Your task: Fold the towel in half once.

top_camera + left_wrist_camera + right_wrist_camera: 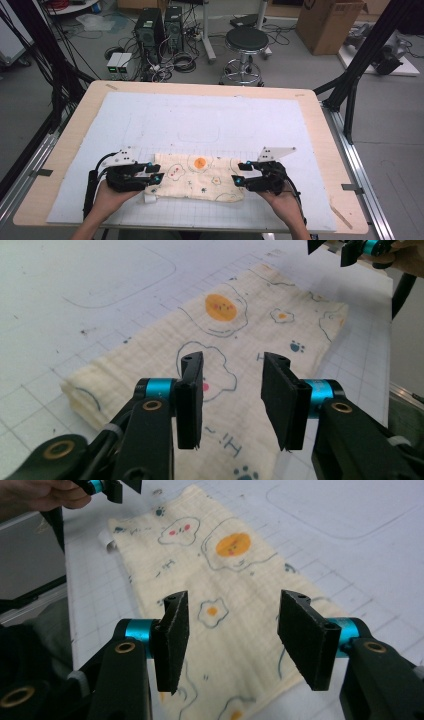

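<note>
Cloth: a folded cream cloth [200, 177] printed with fried eggs and paw prints lies flat in a long strip between the two tools, its ends under their tips.
Cloth folds: in the left gripper view the cloth [235, 365] shows stacked layers at its near edge; in the right gripper view the cloth [215, 605] runs away from the jaws toward the other tool.
Tag: a small white tag [149, 198] sticks out from the cloth's corner just below the left tool.
Left tool: the left tool [156, 175] hangs just over the cloth's left end, jaws parted with nothing between them; the left tool [232, 400] is clear of the fabric.
Right tool: the right tool [239, 172] sits over the cloth's right end, jaws spread and empty; the right tool [232, 640] grips nothing.
Mat: a white gridded mat [200, 120] lies beneath the cloth and both tools.
Tabletop: the wooden tabletop [65, 150] borders the mat.
Beyond: a black stool [246, 42] and computer towers [159, 27] stand on the floor well past both tools.
</note>
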